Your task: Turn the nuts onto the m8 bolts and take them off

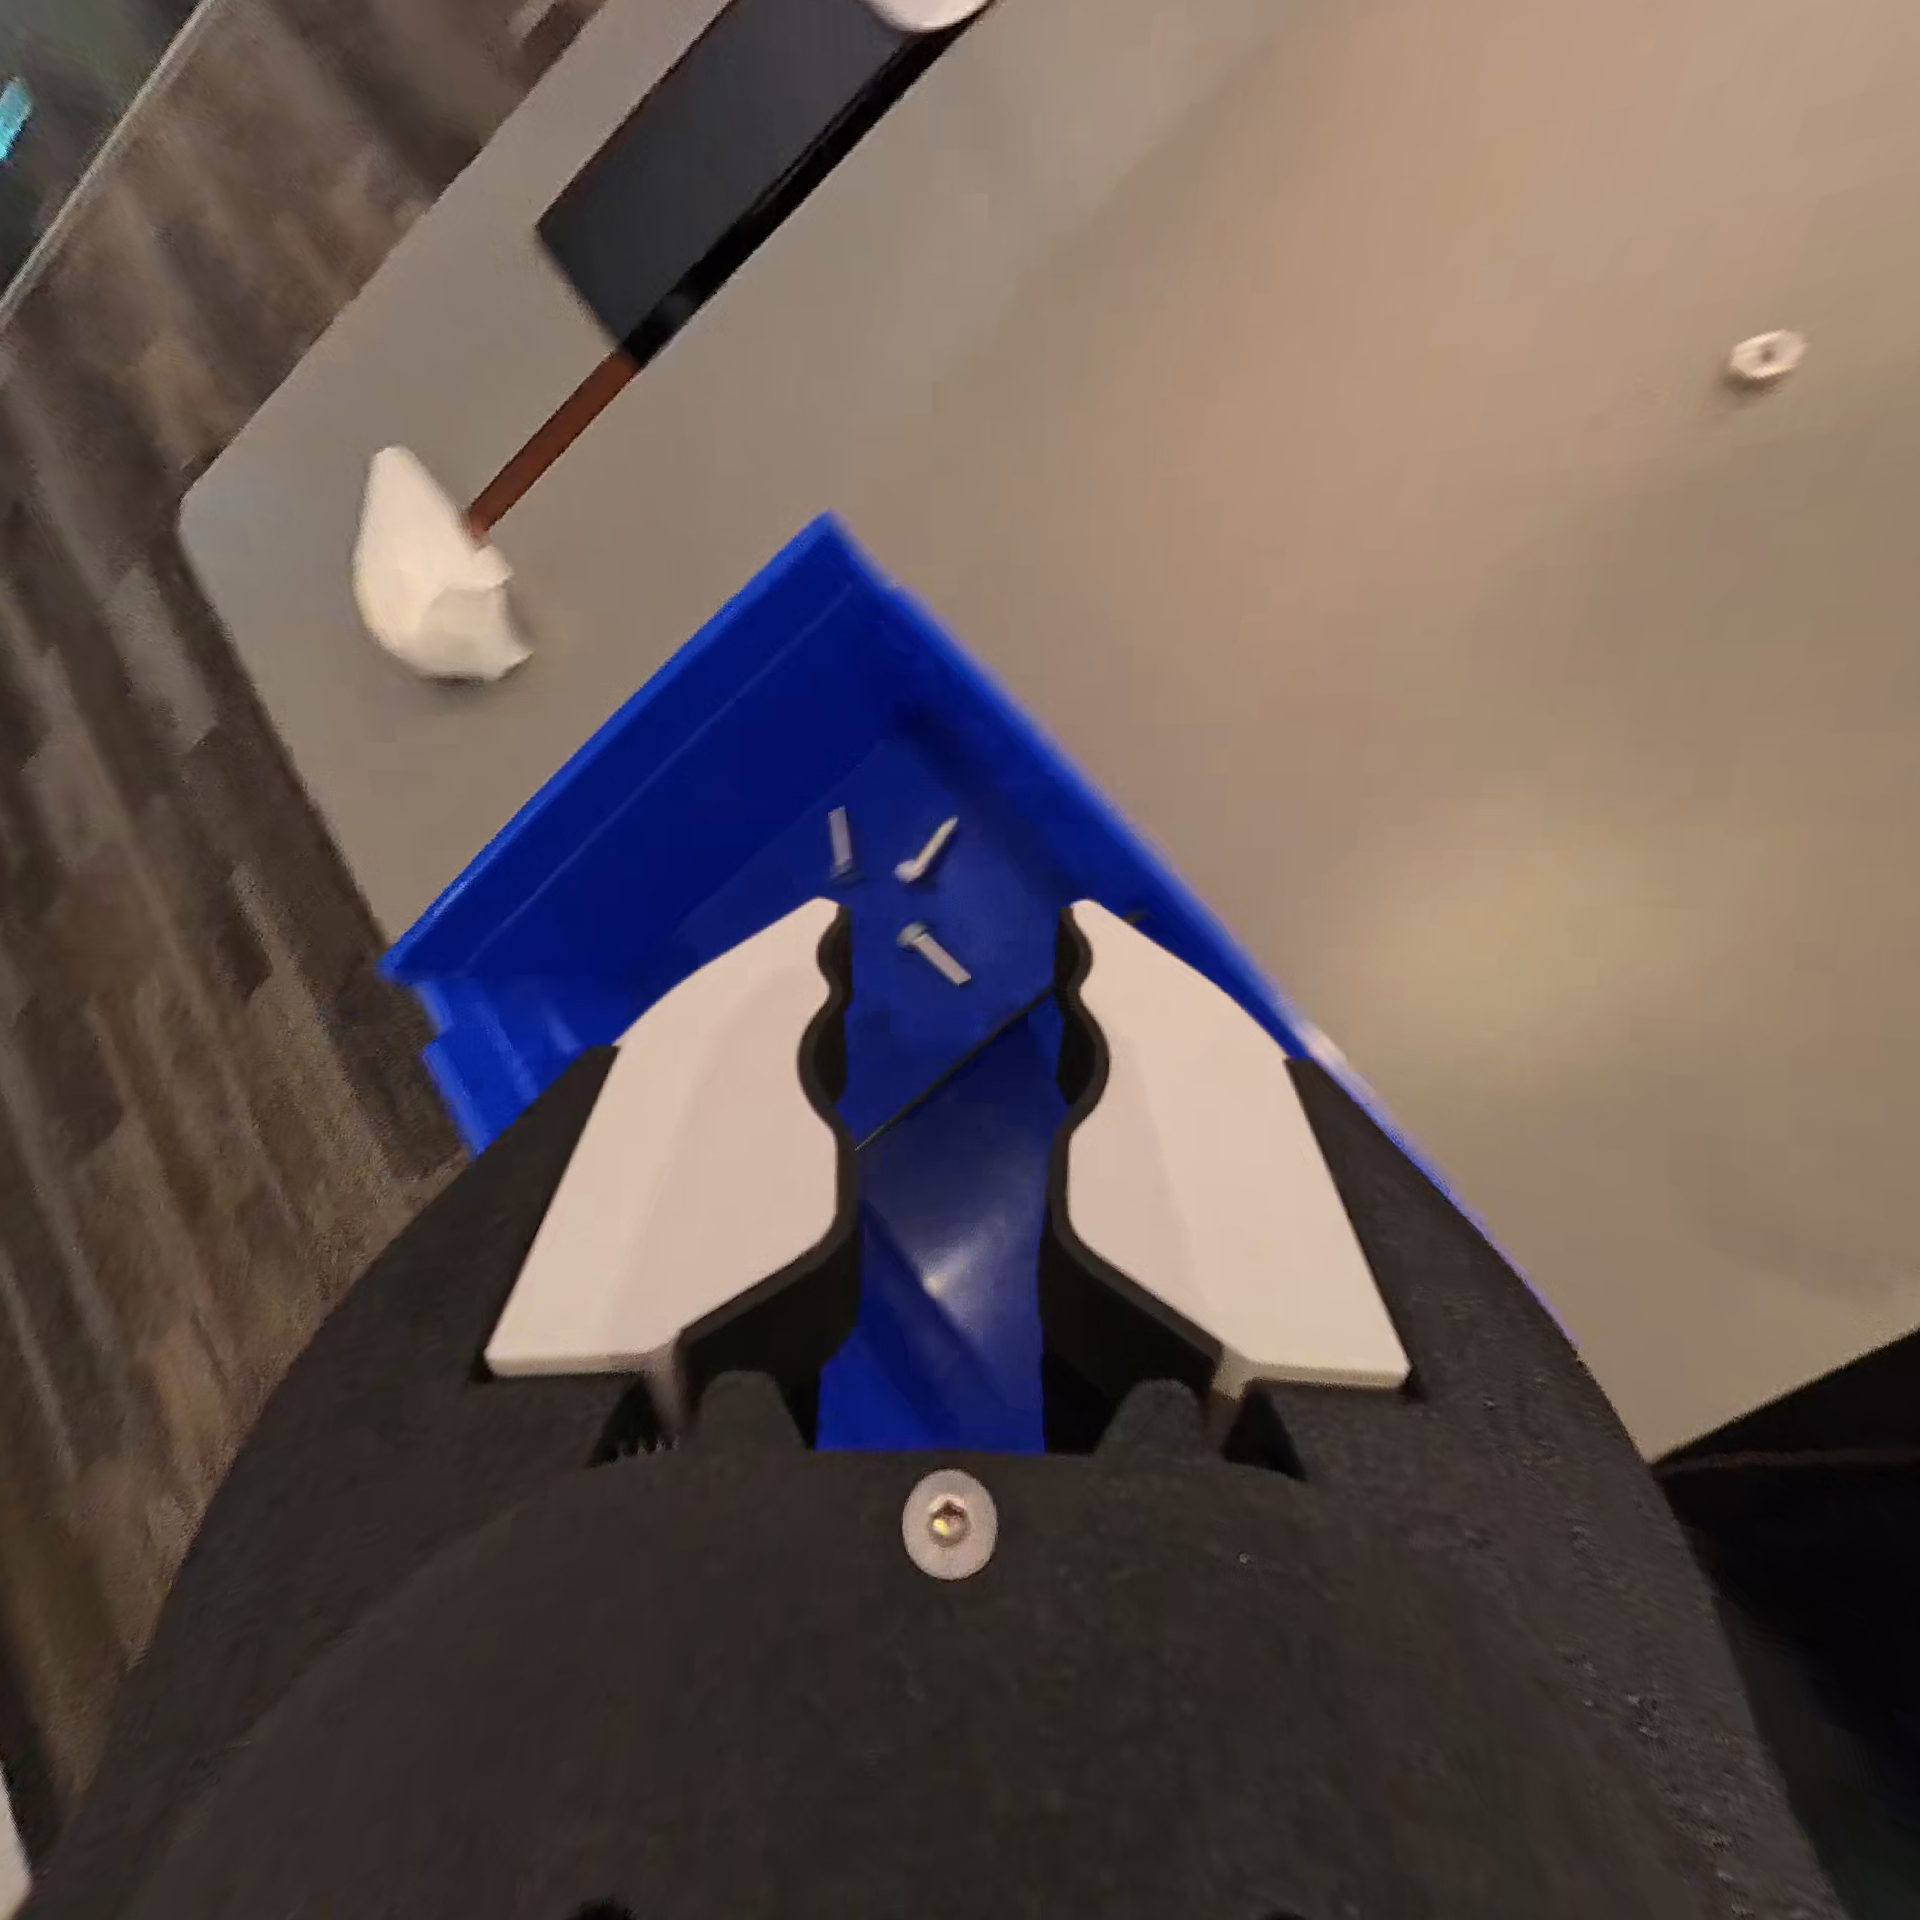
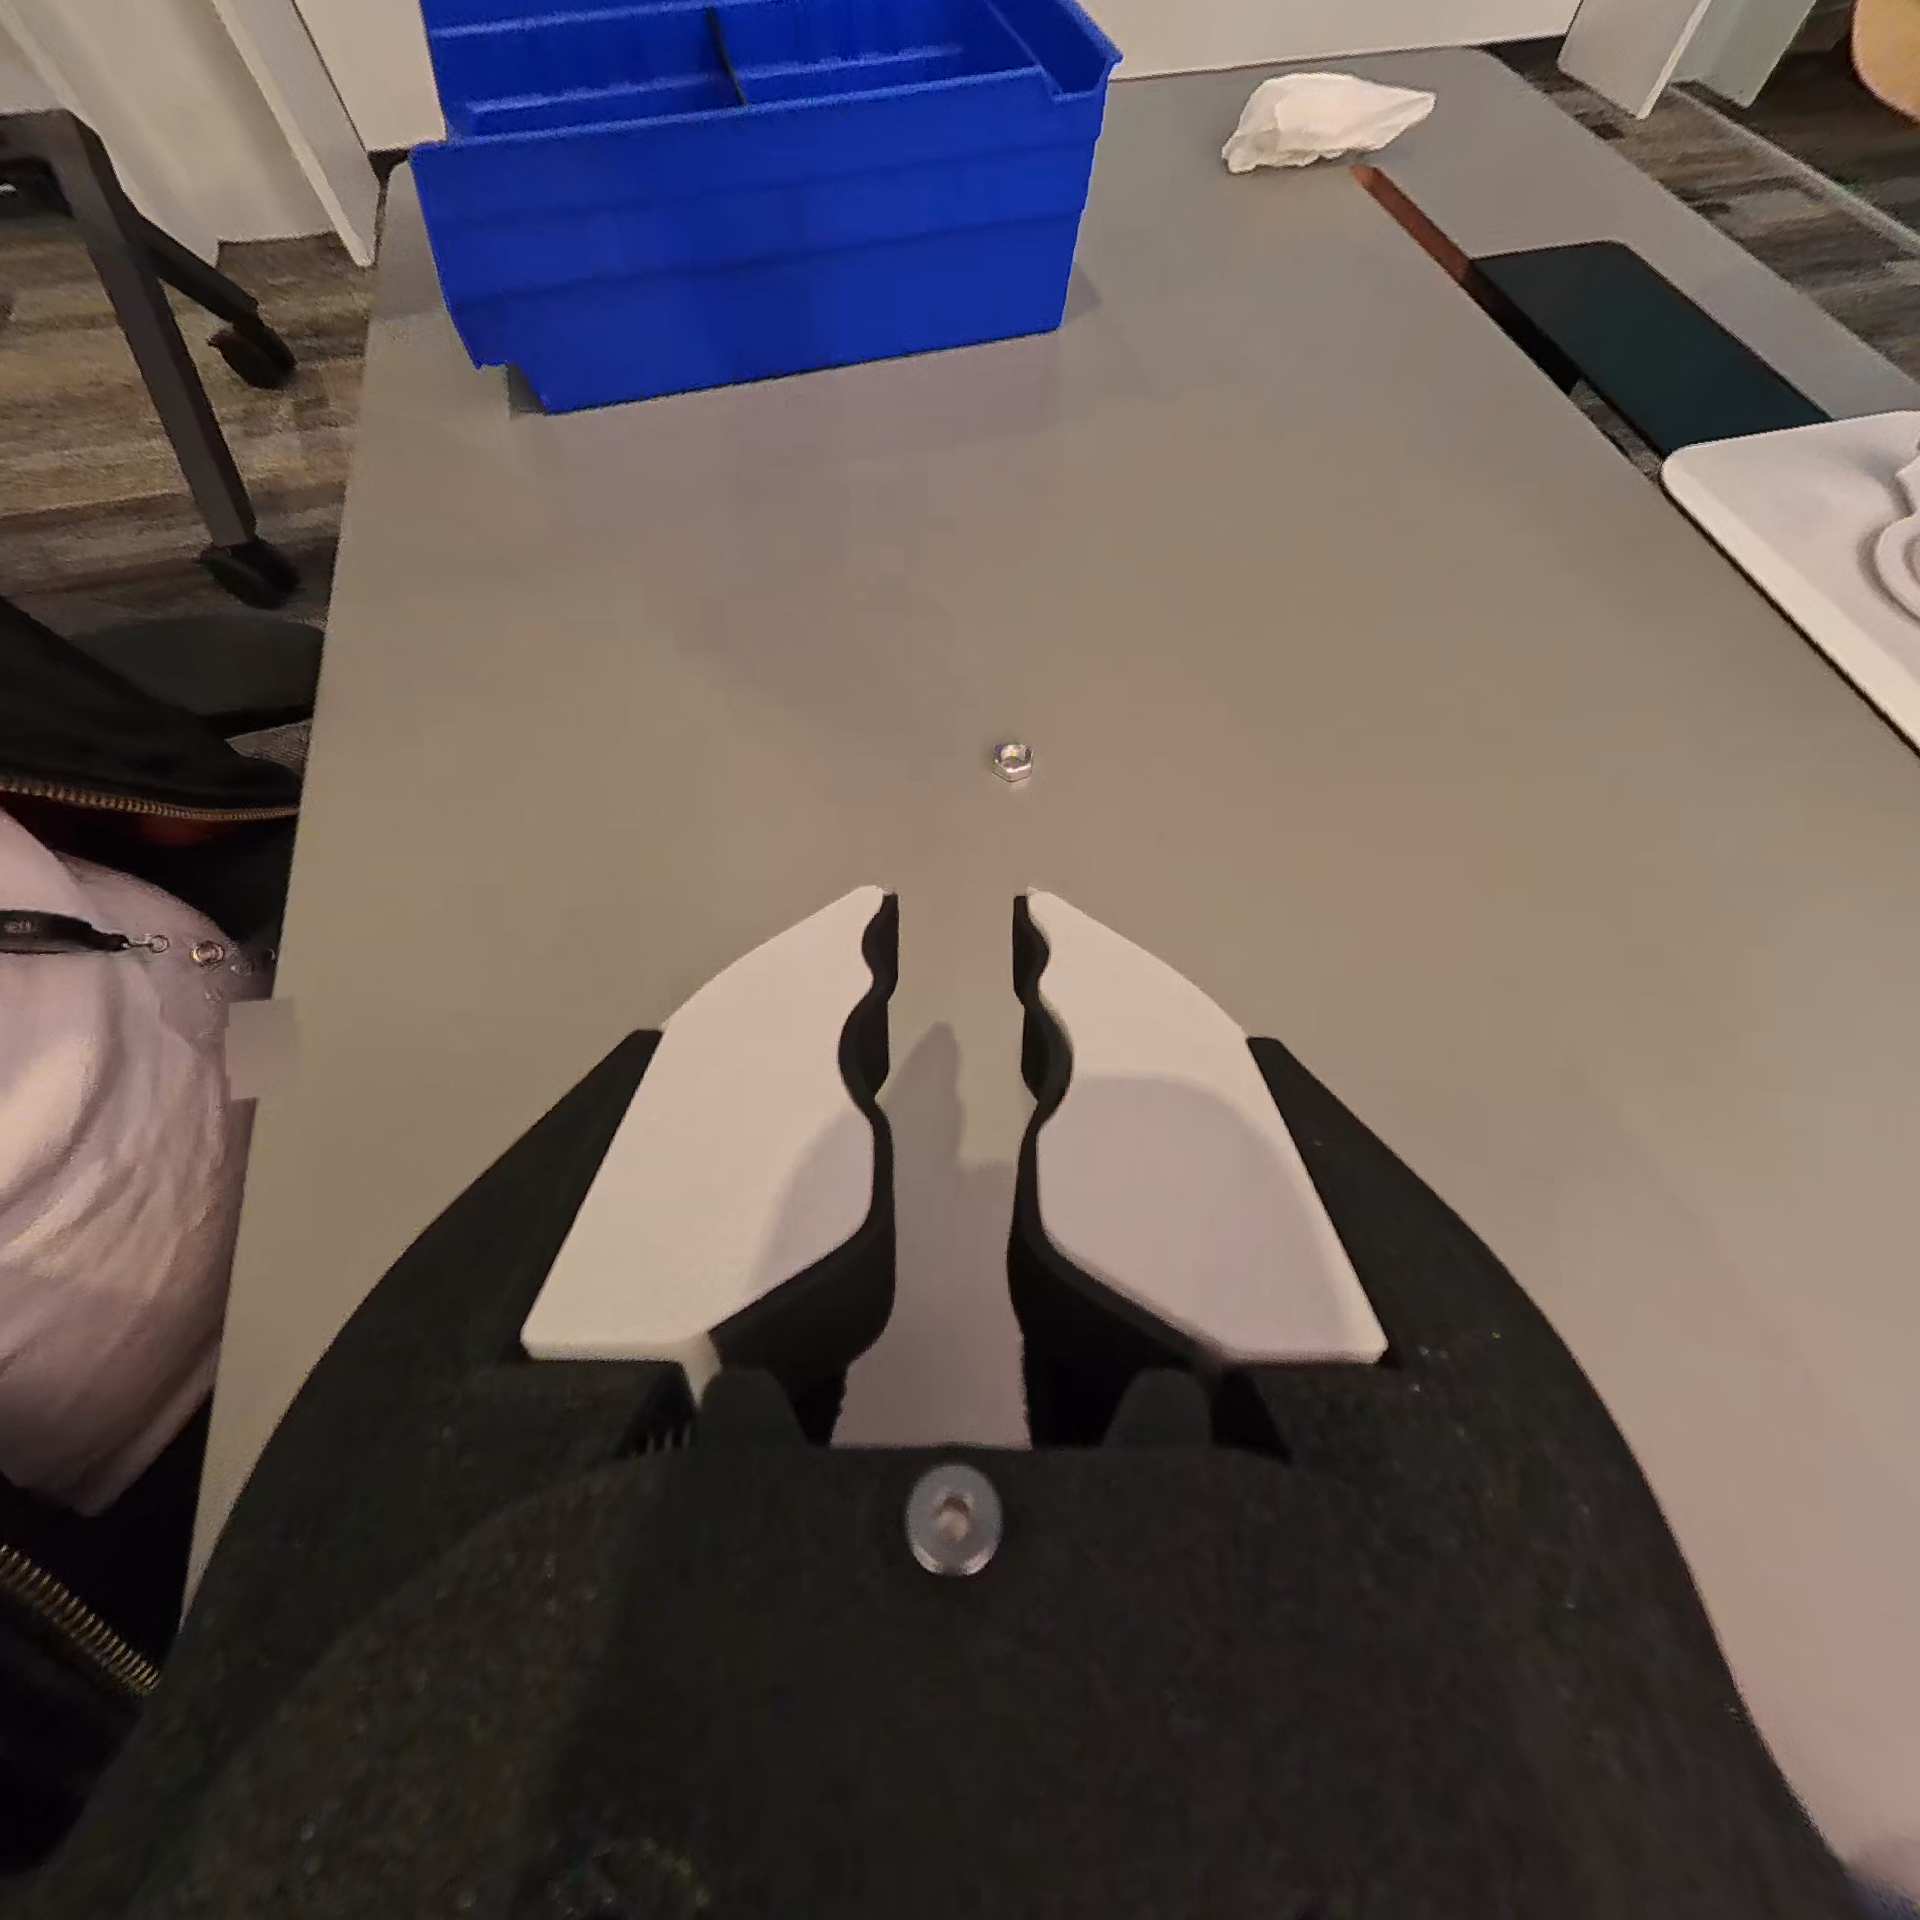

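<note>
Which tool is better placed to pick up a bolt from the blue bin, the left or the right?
Left, probably. The left tool hangs open right above the bolts in the bin. The right tool is open over bare table, near the nut, far from the bin.

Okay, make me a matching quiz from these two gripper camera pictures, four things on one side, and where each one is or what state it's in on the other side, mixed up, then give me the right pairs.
Things:
1. bolts
2. nut
3. crumpled white tissue
4. left gripper

Places or states:
A. lying alone on the bare grey table, ahead of the right gripper
B. open, nothing between its fingers, above the blue bin
C. three of them loose on the bin's floor
D. on the table near its far edge, beside a brown strip

Pairs: 1-C, 2-A, 3-D, 4-B
</note>
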Demonstrator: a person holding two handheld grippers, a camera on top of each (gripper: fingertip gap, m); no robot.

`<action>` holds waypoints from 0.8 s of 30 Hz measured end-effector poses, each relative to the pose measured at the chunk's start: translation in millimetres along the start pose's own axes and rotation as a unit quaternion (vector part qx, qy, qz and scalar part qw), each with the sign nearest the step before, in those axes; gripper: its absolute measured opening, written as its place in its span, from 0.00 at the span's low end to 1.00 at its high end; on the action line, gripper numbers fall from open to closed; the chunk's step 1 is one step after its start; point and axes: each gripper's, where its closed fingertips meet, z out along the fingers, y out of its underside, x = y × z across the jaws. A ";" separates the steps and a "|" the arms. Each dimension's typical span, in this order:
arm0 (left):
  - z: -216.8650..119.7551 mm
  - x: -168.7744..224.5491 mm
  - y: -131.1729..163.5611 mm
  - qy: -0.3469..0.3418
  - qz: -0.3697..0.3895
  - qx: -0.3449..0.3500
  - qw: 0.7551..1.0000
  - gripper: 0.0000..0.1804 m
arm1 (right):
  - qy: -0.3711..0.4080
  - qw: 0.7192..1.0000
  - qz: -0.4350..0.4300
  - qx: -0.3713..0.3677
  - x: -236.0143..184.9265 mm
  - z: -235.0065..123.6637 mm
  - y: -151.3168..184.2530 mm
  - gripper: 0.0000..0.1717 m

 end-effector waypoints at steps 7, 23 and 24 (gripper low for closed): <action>39.6 -50.7 47.8 0.018 0.000 -0.052 0.998 0.18 | 0.006 1.000 0.006 -0.027 10.5 19.6 -7.7 0.12; 158.7 -47.4 74.9 0.079 -0.069 -0.175 0.979 0.15 | 0.021 0.999 0.028 -0.028 42.4 32.7 -8.3 0.12; 161.1 -47.3 75.3 0.081 -0.071 -0.176 0.978 0.16 | 0.022 0.999 0.029 -0.026 43.4 31.9 -8.2 0.12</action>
